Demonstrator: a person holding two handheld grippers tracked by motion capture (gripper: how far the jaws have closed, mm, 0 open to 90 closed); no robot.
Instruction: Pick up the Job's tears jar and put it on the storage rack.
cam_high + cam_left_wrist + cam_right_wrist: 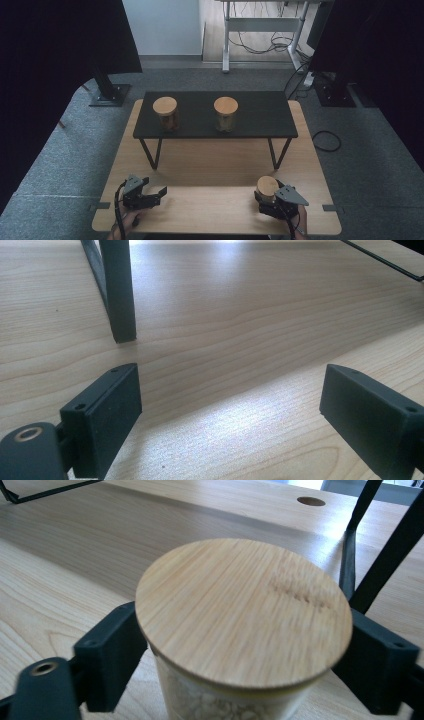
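A glass jar with a round bamboo lid stands on the wooden table near its front right edge. My right gripper has a jaw on each side of the jar below the lid, and the pads press its glass wall. The jar holds pale flakes. At the front left, my left gripper rests low over the bare wood, jaws wide apart and nothing between them. Two more bamboo-lidded jars stand on a black low shelf farther back.
The black shelf stands on thin angled legs across the table's middle, and one leg stands close ahead of each gripper. A round hole is in the tabletop beyond the right gripper. Grey carpet and dark curtains surround the table.
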